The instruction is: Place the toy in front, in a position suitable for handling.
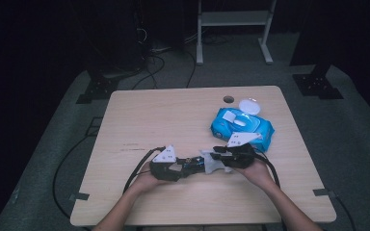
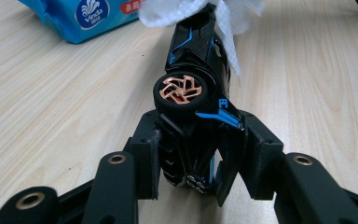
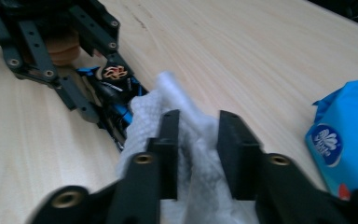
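Broadly, the light wooden table [image 1: 139,120] carries everything, with a blue soft pack of wet wipes [image 1: 243,126], its white round lid flipped open, on the far right. Near the front edge the 2 grippers meet nose to nose. The left gripper [image 2: 196,154] is clenched on a small black toy car with blue trim [image 2: 196,60], its 2 jaws pressing the car's sides near one end. The right gripper [image 3: 198,140] has its jaws drawn in on a crumpled white wet wipe [image 3: 168,109], which lies against the far end of the car. The car is tipped on its side, above the table and between the 2 hands. The left gripper view shows a copper-spoked wheel [image 2: 181,89] with a black tyre, which the high view is too small to resolve. The right gripper view shows the wipe's dimpled texture.
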The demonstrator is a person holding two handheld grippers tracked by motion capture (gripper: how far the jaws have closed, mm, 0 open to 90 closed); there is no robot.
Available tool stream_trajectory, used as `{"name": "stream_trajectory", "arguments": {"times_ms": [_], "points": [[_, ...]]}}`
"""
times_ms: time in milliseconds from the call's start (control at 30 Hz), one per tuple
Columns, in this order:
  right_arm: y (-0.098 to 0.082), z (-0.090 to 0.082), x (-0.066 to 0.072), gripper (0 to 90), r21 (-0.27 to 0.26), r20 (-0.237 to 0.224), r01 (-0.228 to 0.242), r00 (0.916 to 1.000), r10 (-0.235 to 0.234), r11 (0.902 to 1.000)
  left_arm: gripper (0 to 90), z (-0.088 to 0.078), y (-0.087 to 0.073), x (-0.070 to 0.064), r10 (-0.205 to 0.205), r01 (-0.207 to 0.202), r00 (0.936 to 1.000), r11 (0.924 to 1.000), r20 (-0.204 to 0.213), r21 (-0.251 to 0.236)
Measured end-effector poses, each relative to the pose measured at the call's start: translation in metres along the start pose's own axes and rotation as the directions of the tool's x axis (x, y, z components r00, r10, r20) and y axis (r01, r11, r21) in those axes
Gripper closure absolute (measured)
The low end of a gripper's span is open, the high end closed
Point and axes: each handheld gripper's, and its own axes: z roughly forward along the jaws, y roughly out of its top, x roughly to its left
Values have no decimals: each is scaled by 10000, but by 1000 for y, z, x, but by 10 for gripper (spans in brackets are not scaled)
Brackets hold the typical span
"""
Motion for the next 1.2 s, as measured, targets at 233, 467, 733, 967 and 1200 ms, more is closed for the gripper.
{"name": "stream_trajectory", "arguments": {"times_ms": [233,467,733,967,1200], "points": [[5,3,1,875,229,174,163,9997,-167,9996,567,-1,1,-2,260,-260,9996,9996,49,-61],[19,15,19,880,-110,-467,225,9986,-230,9997,568,0,1,-2,354,-354,9994,9993,33,-78],[30,44,41,873,-182,-1213,259,9922,-280,9995,581,0,0,-2,313,-311,9995,9993,54,-189],[22,27,26,875,-11,-786,-74,9969,73,10000,582,3,2,-3,440,-440,9990,9989,26,-187],[35,50,50,874,-65,-1312,325,9908,-331,9994,582,3,3,-3,500,-499,9987,9986,45,-157]]}}
